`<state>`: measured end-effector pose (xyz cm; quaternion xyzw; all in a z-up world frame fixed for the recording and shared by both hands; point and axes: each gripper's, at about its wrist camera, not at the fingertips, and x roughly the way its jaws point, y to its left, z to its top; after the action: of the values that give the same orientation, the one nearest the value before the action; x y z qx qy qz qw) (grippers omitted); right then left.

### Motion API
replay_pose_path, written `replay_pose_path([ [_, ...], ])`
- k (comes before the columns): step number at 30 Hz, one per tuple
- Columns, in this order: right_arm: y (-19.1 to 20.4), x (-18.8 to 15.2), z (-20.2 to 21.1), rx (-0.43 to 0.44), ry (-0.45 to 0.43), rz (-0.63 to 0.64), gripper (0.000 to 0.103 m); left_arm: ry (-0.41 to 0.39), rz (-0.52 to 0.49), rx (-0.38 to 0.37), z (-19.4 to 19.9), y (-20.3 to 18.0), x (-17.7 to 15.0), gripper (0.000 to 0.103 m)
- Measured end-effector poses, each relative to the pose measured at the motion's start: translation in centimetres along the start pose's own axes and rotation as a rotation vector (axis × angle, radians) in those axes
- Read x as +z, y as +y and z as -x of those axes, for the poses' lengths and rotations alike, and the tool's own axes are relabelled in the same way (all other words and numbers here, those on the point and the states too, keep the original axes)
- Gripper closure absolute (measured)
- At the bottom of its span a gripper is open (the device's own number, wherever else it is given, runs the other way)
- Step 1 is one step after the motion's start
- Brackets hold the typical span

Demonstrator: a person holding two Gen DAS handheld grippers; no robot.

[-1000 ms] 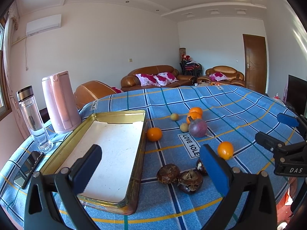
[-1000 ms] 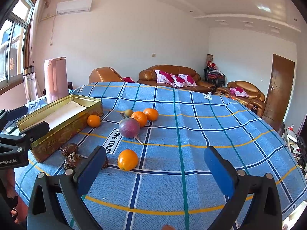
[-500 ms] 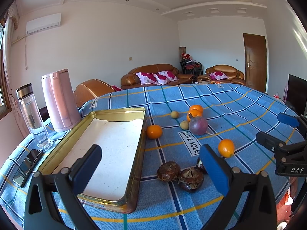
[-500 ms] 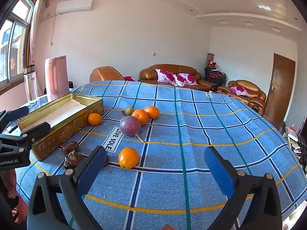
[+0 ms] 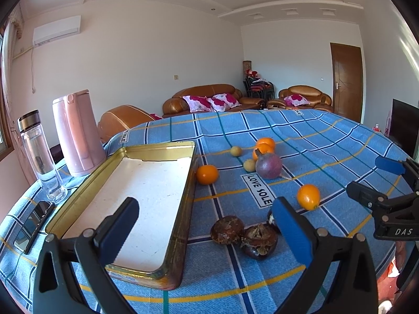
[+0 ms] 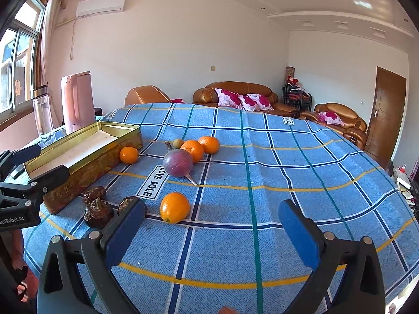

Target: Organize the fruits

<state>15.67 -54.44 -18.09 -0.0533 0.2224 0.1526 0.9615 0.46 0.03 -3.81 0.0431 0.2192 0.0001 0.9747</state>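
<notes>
Fruit lies loose on the blue checked surface, all of it to the right of the gold tin tray, which holds none. One orange sits just beside the tray's right wall; the purple fruit, another orange and the dark brown fruits lie further right. Both the left hand-held gripper and the right hand-held gripper hover spread wide, grasping nothing.

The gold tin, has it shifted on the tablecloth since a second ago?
No. The gold tin keeps its place beside the pink kettle; only the left wrist camera has drifted slightly.
</notes>
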Motion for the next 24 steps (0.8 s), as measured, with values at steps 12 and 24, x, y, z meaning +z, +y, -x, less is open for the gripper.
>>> replay_pose_path([
  [12, 0.3, -0.8, -2.0, 0.037, 0.08, 0.035, 0.002, 0.035, 0.007, 0.003, -0.9, 0.2, -0.9, 0.0],
  [24, 1.4, -0.3, -6.9, 0.122, 0.252, 0.04, 0.036, 0.079, 0.011, -0.067, -1.7, -0.3, -1.6, 0.022],
])
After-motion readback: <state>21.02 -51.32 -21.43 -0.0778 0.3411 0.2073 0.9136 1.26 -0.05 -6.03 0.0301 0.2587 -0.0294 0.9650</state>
